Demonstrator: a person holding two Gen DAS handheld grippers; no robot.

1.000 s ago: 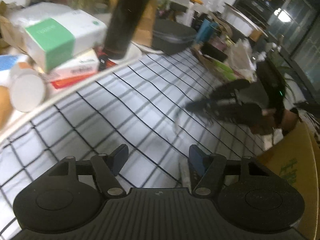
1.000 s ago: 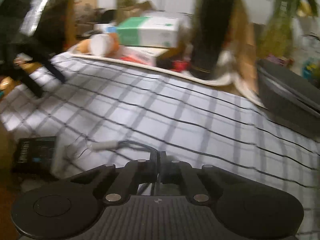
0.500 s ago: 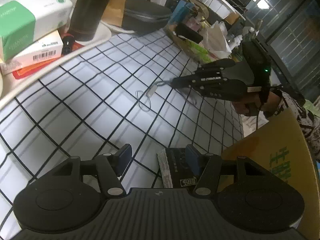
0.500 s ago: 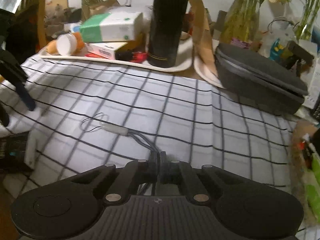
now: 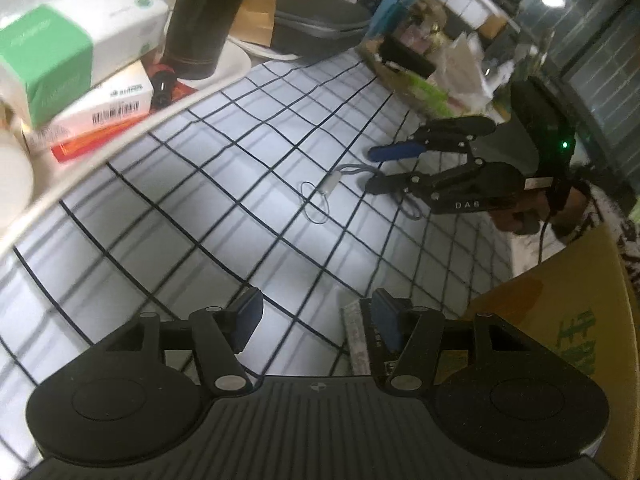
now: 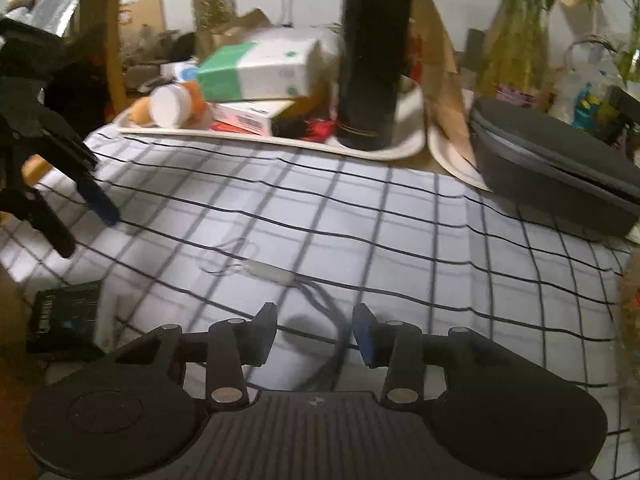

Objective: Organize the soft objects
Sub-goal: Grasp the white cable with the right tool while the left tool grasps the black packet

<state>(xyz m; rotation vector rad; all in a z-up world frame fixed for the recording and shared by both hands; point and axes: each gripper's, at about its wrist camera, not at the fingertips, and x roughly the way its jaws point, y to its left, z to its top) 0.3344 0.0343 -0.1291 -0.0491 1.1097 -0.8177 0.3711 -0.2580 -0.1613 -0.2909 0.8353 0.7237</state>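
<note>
A thin grey cord with a white tag lies on the checked cloth. Its doubled end runs toward me and rests on the cloth between the fingers of my right gripper. Those jaws are opening and the pads do not touch the cord. In the left wrist view the same cord lies mid-cloth, just left of the right gripper. My left gripper hovers open over the near edge of the cloth, holding nothing. In the right wrist view the left gripper appears at the far left.
A white tray at the back holds a green-and-white tissue box, flat boxes and a tall black cylinder. A dark grey zip case sits at the back right. A black packet and a cardboard box lie by the cloth's near edge.
My right gripper was shut on the cord's end; its jaws have now parted and the cord rests loose on the cloth. The left gripper stays open over the near edge.
</note>
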